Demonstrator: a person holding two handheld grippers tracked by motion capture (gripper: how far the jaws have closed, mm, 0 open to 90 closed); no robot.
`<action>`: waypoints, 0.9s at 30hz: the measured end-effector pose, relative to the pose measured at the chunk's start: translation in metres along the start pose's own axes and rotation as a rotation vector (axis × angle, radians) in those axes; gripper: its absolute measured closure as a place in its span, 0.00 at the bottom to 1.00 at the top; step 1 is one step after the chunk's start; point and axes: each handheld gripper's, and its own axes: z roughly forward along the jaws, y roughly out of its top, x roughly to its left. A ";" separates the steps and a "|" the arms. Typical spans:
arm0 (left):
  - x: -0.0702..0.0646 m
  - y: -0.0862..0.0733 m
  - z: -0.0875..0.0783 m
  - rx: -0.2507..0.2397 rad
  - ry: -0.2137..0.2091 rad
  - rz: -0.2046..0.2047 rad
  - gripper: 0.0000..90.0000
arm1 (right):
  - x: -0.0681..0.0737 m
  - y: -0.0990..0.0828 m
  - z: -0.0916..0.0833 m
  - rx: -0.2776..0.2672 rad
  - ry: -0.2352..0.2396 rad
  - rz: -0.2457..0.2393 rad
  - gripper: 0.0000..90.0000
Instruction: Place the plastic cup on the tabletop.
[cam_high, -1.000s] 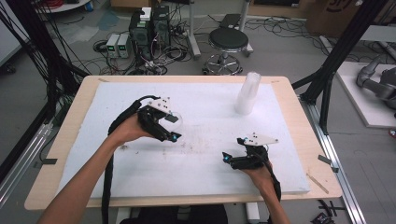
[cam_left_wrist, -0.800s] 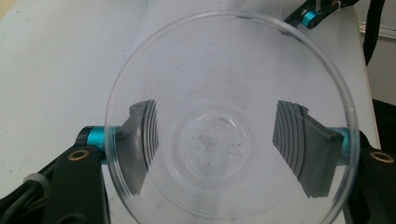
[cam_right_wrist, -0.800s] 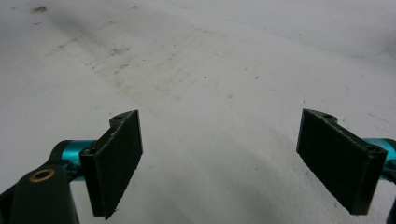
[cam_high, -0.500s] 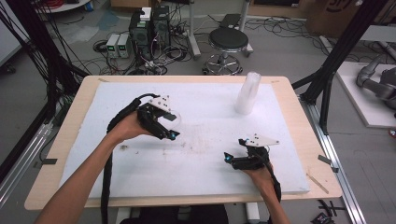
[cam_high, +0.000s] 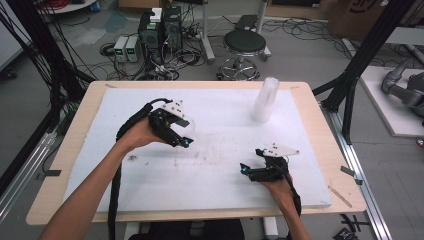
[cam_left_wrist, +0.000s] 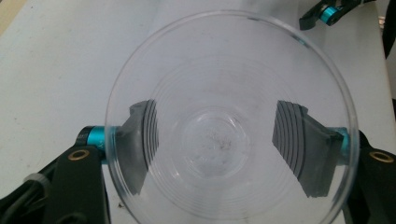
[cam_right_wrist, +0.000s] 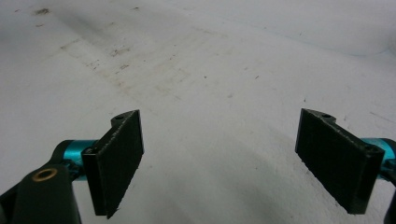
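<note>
A clear plastic cup (cam_left_wrist: 224, 60) sits between the jaws of my left gripper (cam_left_wrist: 219, 144), its mouth facing the camera. Both ribbed pads (cam_left_wrist: 294, 140) press on its sides and show through the wall. In the high view the left gripper (cam_high: 181, 136) holds the cup (cam_high: 188, 125) just above the left-centre of the white board (cam_high: 150, 190). My right gripper (cam_right_wrist: 224, 158) is open with nothing between its pads, low over the board's front right (cam_high: 248, 171). Its tip also appears in the left gripper view (cam_left_wrist: 327, 11).
A tall stack of clear cups (cam_high: 265, 100) stands upright at the back right of the board. Faint dirty marks (cam_high: 220, 150) cross the board's middle. The wooden table (cam_high: 330, 145) frames the board, with a stool (cam_high: 244, 45) and cables on the floor beyond.
</note>
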 end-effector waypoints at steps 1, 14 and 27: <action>0.000 0.000 0.002 -0.001 0.007 -0.005 0.34 | 0.000 0.000 0.000 0.002 0.000 0.000 0.17; 0.008 -0.005 0.027 0.033 0.056 -0.045 0.34 | 0.000 0.000 0.001 0.011 0.008 0.004 0.17; 0.003 0.000 0.055 0.138 0.086 -0.037 0.35 | 0.000 0.000 0.001 0.020 0.010 0.000 0.17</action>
